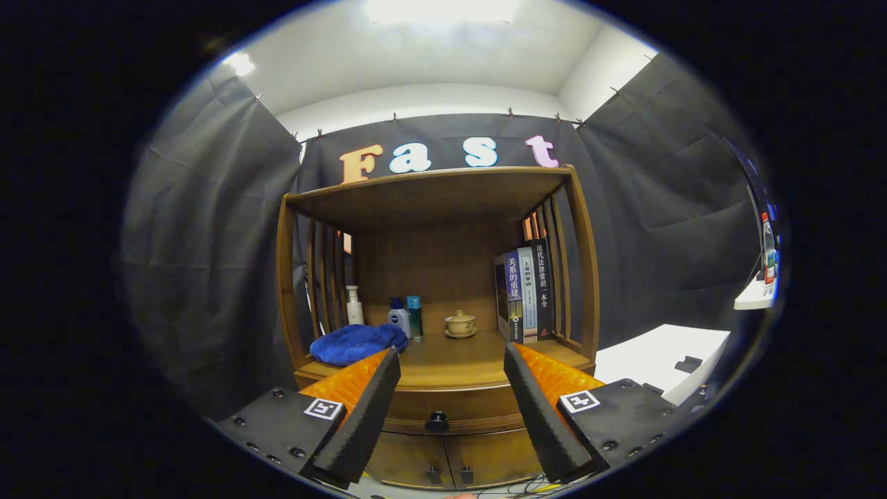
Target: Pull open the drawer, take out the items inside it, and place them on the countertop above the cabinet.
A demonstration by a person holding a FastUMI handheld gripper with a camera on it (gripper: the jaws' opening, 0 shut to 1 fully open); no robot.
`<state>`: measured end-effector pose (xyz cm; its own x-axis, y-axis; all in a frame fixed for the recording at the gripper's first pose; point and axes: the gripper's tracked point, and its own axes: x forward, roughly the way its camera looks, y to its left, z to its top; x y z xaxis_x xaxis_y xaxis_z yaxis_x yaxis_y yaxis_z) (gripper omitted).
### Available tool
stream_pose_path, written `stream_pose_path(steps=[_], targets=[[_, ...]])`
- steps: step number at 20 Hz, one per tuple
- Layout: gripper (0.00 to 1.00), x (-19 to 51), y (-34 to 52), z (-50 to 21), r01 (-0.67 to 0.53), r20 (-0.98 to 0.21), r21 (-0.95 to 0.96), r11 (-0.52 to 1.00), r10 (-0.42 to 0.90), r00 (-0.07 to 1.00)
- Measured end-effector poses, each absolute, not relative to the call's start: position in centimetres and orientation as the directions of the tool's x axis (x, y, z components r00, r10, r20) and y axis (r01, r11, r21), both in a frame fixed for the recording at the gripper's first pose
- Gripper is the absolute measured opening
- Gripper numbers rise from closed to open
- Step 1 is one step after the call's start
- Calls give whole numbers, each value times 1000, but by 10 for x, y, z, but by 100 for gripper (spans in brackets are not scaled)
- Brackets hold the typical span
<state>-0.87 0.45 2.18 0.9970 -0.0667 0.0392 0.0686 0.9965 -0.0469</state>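
The gripper (pixel 450 388) is held level in front of a small wooden cabinet (pixel 575 277), its jaws spread wide and holding nothing. The drawer (pixel 478 405) sits shut under the counter (pixel 450 360), its front flush with the cabinet face. Its dark round knob (pixel 437 421) lies between the two jaws, slightly left of the midline and a little lower than their tips, still apart from both. Neither jaw touches it.

The decisive relation is this: the knob is straight ahead and a shade low, so in my judgement the approach calls for a short advance with a slight drop, then closing on the knob and drawing straight back toward the near side. The drawer's long axis runs left to right; the pull is across it.

Below the drawer are two small doors (pixel 450 457), each with its own handle near the centre seam; these are not the target.

The counter already carries a blue towel (pixel 357 343) at the near left, a white pump bottle (pixel 354 305), two further bottles (pixel 405 317), a lidded tea bowl on a saucer (pixel 461 324) and a row of books (pixel 524 291) at the right. Bare wood remains at the near centre. The drawer's contents cannot be seen.
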Motion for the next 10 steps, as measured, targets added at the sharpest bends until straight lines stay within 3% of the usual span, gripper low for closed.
stream_pose_path(steps=[4, 10], targets=[[98, -23, 28, 14, 9, -3, -23, 1000, -9, 1000], [98, -55, 56, 27, -27, 30, -34, 999, 28, 999]])
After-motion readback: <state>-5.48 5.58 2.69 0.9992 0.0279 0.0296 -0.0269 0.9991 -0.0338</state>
